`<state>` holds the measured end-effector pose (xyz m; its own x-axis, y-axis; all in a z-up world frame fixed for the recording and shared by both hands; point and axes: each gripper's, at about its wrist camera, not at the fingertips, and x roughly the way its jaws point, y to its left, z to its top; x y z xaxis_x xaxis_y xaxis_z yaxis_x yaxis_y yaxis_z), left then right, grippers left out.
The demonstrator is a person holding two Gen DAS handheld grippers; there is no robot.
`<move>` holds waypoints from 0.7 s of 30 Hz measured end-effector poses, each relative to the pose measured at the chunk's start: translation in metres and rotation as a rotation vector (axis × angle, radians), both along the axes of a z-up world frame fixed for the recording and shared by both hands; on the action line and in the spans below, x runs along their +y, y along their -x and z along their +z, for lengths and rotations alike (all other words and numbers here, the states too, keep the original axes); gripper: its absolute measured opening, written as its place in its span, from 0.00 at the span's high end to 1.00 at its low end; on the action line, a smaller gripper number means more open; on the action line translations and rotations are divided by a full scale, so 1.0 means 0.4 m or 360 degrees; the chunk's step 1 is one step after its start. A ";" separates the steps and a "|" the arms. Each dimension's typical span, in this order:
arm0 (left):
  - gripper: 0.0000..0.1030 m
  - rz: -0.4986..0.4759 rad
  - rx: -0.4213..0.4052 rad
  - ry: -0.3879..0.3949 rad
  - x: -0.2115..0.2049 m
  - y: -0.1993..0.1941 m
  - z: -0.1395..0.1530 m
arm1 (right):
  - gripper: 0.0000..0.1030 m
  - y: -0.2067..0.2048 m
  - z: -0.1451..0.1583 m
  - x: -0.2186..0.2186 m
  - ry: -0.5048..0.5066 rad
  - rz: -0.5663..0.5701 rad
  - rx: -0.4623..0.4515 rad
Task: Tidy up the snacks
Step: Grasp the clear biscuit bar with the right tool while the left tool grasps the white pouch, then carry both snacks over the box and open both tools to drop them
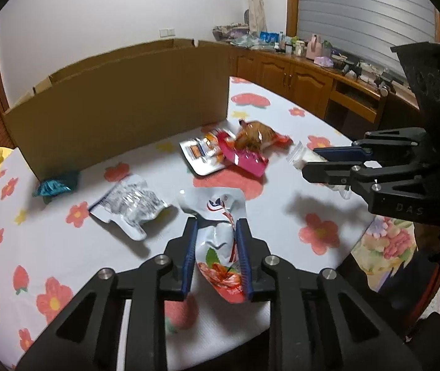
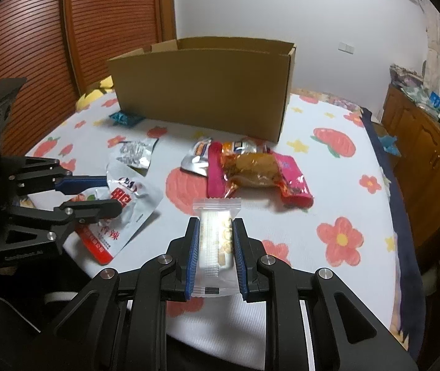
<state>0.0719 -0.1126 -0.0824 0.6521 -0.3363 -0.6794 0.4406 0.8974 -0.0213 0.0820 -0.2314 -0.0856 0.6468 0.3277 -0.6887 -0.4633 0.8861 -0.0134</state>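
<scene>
Left wrist view: left claw [image 1: 217, 225] pinches a white snack pouch [image 1: 218, 247] between its blue pads, crumpling it; red-orange artwork on the lower half, a small red-blue logo near the top, text unreadable here. Past the claw and left, a crinkled silver packet [image 1: 127, 207]; further left, a teal wrapper [image 1: 54, 187] against the cardboard box [image 1: 121, 105]. Ahead and right, a pile of packets [image 1: 229, 151].

Right wrist view: right claw [image 2: 215, 228] grips a clear-wrapped white bar [image 2: 215, 241] lengthwise, pads pressed on both sides; yellow ring marks on the wrapper, a black block at the near seal, no legible words. Left of this claw, the other claw holds the pouch above the flowered surface [image 2: 343, 185]; bold red Chinese characters show on it, too blurred to read fully. Ahead lies the pile, a pink packet [image 2: 291, 179] under a brown-filled one [image 2: 254, 168]. The box stands open beyond.
</scene>
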 end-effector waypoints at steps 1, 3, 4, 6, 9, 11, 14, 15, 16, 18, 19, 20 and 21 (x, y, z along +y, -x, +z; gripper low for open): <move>0.79 0.0000 -0.0003 0.0005 0.001 -0.001 0.003 | 0.81 -0.002 0.003 0.001 -0.0006 0.0000 -0.0005; 0.79 0.0009 -0.0012 0.0021 0.008 -0.006 0.011 | 0.81 -0.007 0.010 0.004 -0.0015 0.0004 -0.0015; 0.79 0.0014 -0.0019 0.0024 0.009 -0.007 0.014 | 0.81 -0.010 0.012 0.007 -0.0016 0.0006 -0.0020; 0.79 0.0017 -0.0029 0.0046 0.015 -0.010 0.025 | 0.81 -0.013 0.017 0.013 -0.0016 0.0013 -0.0029; 0.79 0.0032 -0.0055 0.0068 0.022 -0.015 0.046 | 0.81 -0.016 0.026 0.024 -0.0016 0.0022 -0.0048; 0.79 0.0036 -0.0068 0.0086 0.030 -0.021 0.065 | 0.81 -0.017 0.037 0.028 -0.0022 0.0030 -0.0063; 0.79 0.0062 -0.0127 0.0096 0.046 -0.043 0.111 | 0.81 -0.026 0.060 0.036 -0.0023 0.0038 -0.0095; 0.79 0.0065 -0.0144 0.0099 0.051 -0.053 0.125 | 0.81 -0.030 0.071 0.038 -0.0021 0.0038 -0.0110; 0.79 0.0068 -0.0157 0.0102 0.054 -0.062 0.135 | 0.81 -0.036 0.086 0.042 -0.0022 0.0039 -0.0130; 0.79 0.0087 -0.0204 0.0111 0.070 -0.087 0.169 | 0.81 -0.048 0.113 0.050 -0.0030 0.0050 -0.0163; 0.79 0.0097 -0.0225 0.0120 0.080 -0.102 0.188 | 0.81 -0.055 0.123 0.054 -0.0028 0.0054 -0.0178; 0.79 0.0105 -0.0243 0.0128 0.092 -0.115 0.202 | 0.81 -0.064 0.137 0.060 -0.0025 0.0059 -0.0200; 0.79 0.0112 -0.0258 0.0132 0.100 -0.126 0.214 | 0.81 -0.073 0.149 0.065 -0.0025 0.0066 -0.0216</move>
<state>0.1223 -0.0726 0.0033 0.7746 -0.3362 -0.5358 0.3803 0.9244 -0.0301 0.1113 -0.2056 -0.0258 0.7193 0.3659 -0.5905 -0.4942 0.8670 -0.0647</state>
